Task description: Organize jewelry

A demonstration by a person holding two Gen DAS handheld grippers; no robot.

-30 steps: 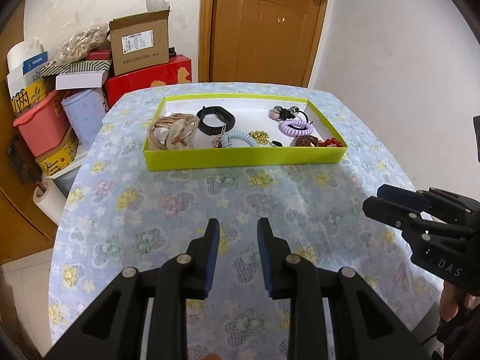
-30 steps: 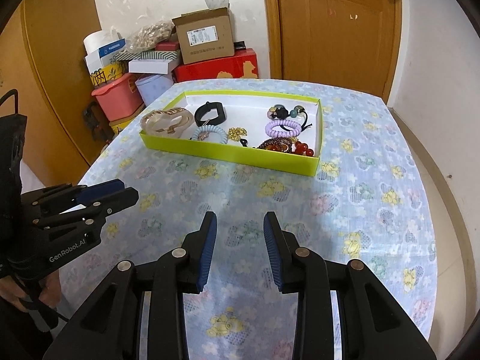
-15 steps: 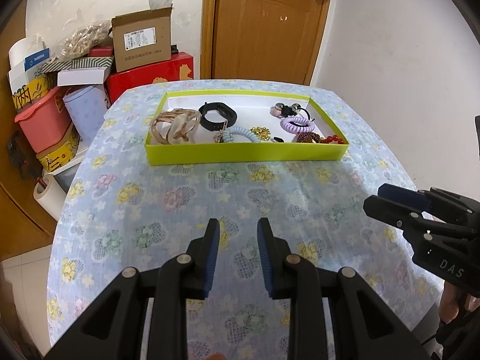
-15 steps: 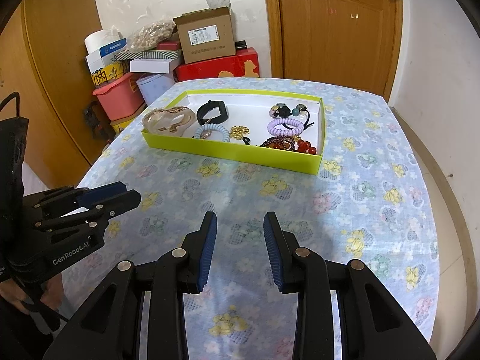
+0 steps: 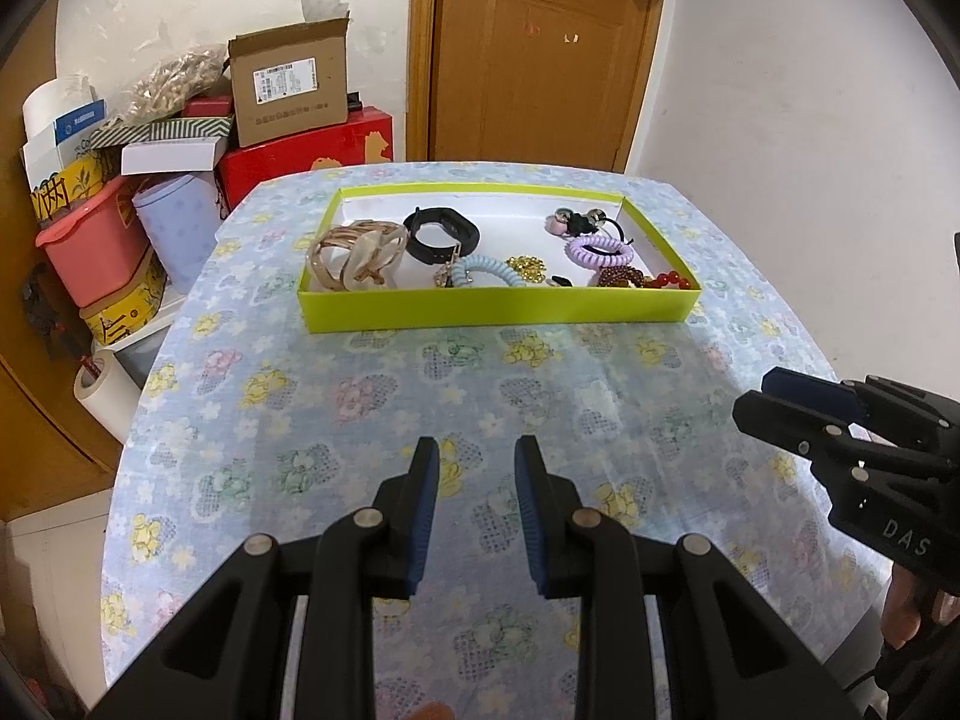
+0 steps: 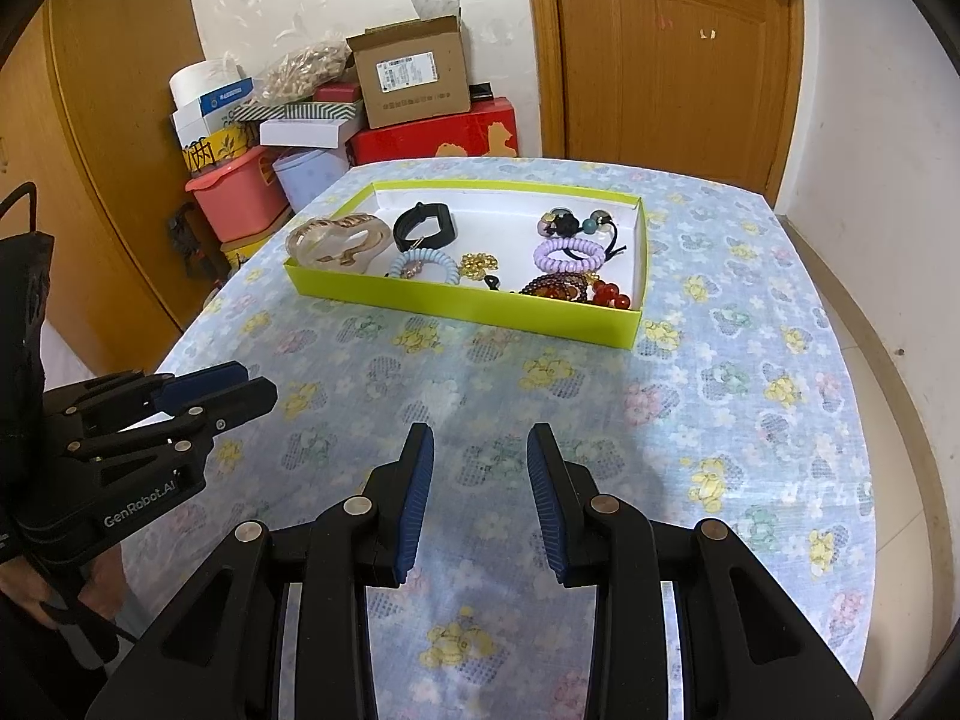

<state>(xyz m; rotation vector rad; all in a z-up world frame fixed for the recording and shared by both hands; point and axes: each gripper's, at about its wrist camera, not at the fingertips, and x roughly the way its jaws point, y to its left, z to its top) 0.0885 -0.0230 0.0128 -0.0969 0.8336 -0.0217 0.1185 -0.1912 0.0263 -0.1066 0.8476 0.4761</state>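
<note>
Flowery cloth covers the surface (image 5: pixel 360 396) in front of me. My green tray (image 5: pixel 498 306) sits at its far side, well apart from my tongs. My left tongs (image 5: pixel 474 468) and right tongs (image 6: pixel 480 456) hang over the cloth, partly open and holding nothing. Inside the tray lie tan bangles (image 5: pixel 354 252), a black band (image 5: pixel 441 234), a purple hair tie (image 5: pixel 600 250) and red beads (image 6: pixel 612 294).

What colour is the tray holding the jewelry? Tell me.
Lime green outside, white inside; the tray shows best in the left wrist view.
</note>
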